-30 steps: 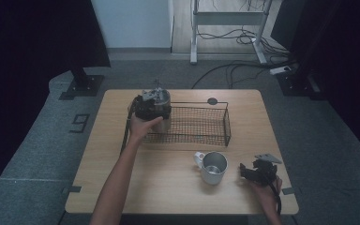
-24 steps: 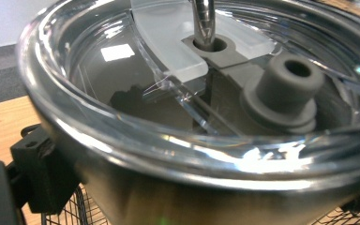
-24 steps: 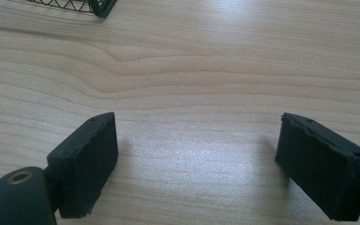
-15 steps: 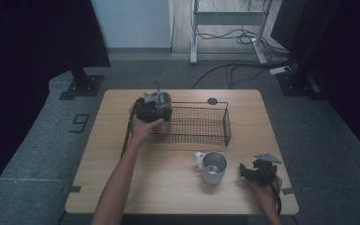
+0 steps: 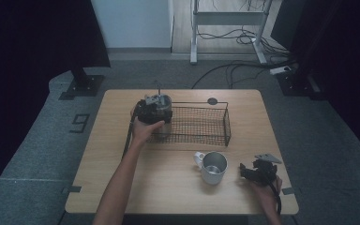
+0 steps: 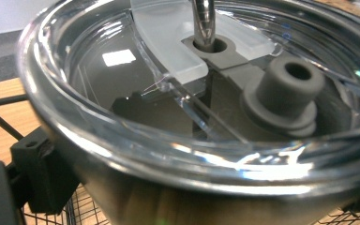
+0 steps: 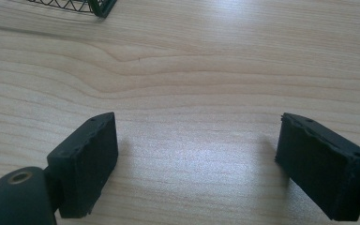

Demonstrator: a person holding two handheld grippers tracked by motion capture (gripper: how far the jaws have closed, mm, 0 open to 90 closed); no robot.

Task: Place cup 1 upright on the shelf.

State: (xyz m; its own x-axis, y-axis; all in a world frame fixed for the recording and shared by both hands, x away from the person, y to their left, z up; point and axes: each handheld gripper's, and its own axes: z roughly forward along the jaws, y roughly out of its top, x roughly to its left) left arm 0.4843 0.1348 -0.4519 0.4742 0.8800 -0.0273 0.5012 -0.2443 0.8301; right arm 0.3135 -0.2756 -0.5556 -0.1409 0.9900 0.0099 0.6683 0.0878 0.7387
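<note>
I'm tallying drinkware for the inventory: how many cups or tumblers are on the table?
2: a lidded steel tumbler at the wire basket's left end, gripped by the left gripper, and an open mug nearer the table's front edge.

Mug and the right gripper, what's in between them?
Nothing. In the high view, just a bare strip of wooden table lies between the metal mug and the right gripper.
</note>
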